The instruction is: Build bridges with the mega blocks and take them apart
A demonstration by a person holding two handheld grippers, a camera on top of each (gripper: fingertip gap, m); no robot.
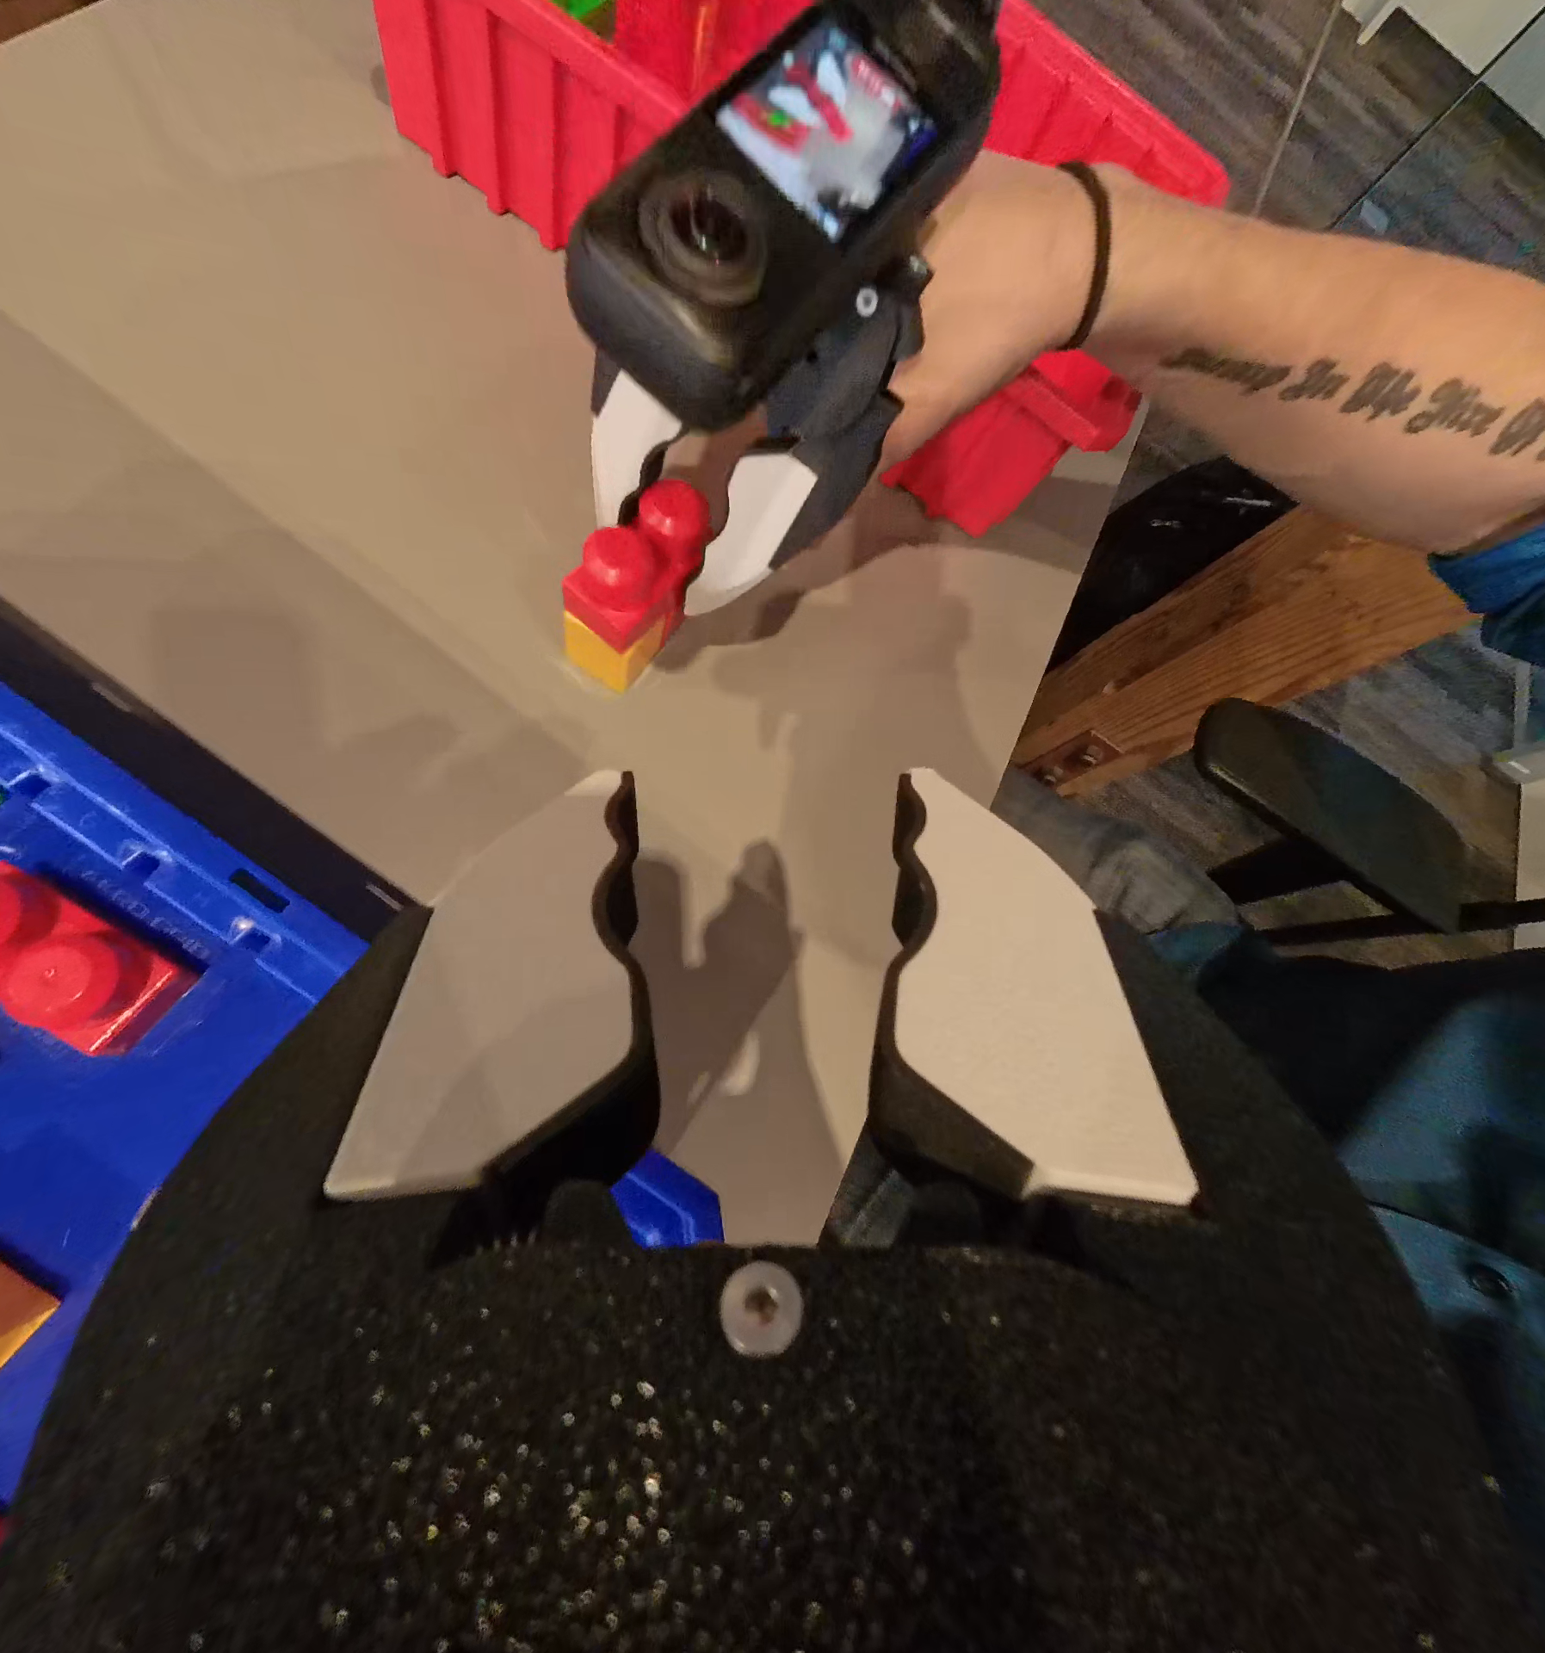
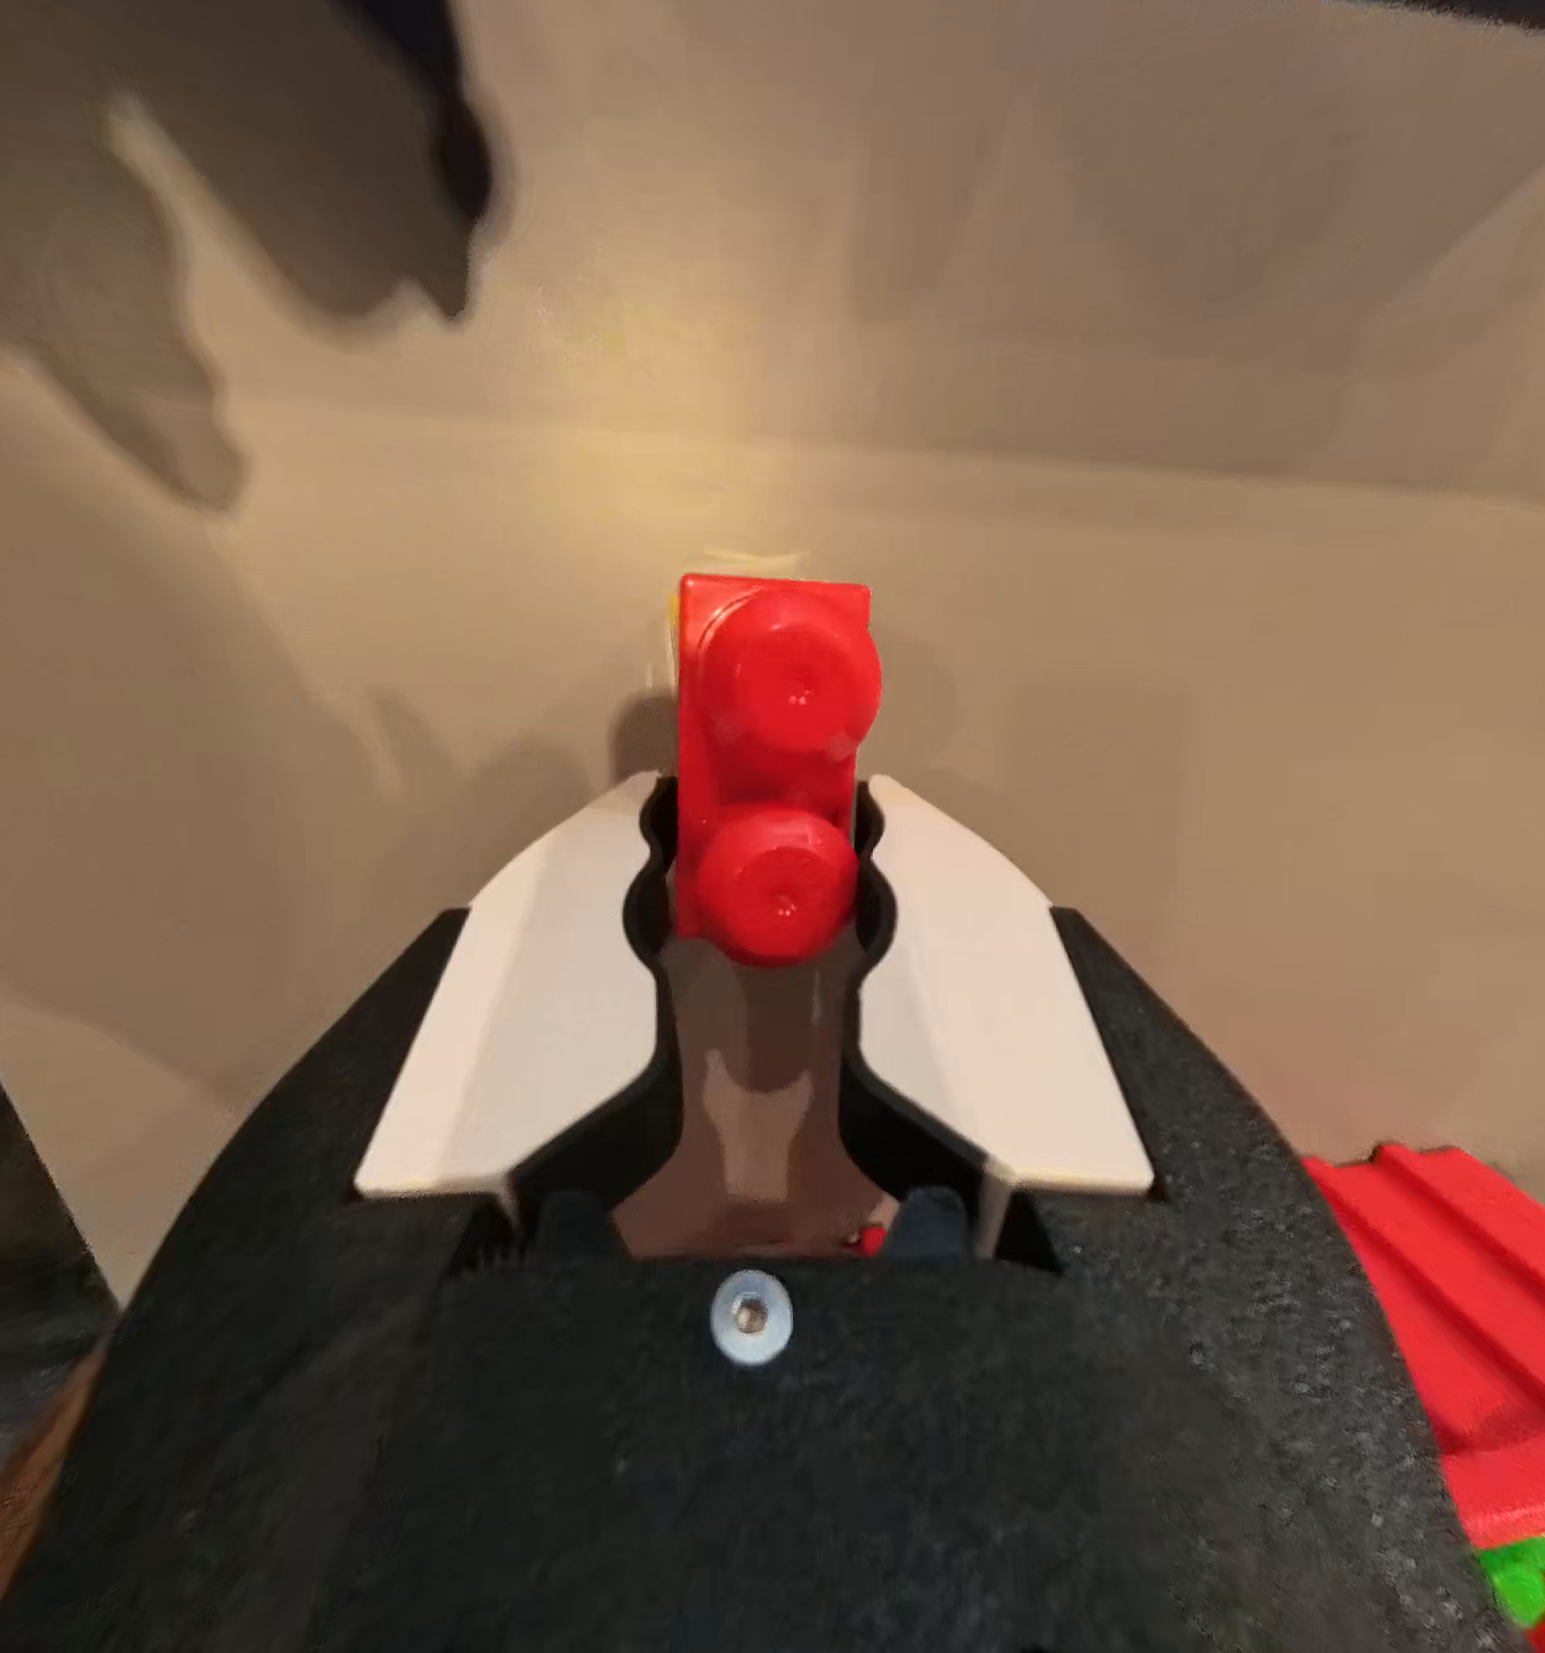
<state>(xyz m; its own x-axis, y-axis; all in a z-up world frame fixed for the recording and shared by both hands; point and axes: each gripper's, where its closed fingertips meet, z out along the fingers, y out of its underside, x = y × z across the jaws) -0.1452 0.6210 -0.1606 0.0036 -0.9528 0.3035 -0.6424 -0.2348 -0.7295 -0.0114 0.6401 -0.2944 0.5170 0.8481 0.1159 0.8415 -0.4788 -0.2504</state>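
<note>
Blue bin (image 1: 80,1118) beside red bin (image 1: 500,116)

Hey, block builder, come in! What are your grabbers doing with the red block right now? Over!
Right gripper clamped on red block, seated on yellow block. Left gripper open, empty, above table. Nothing in the way.
</note>
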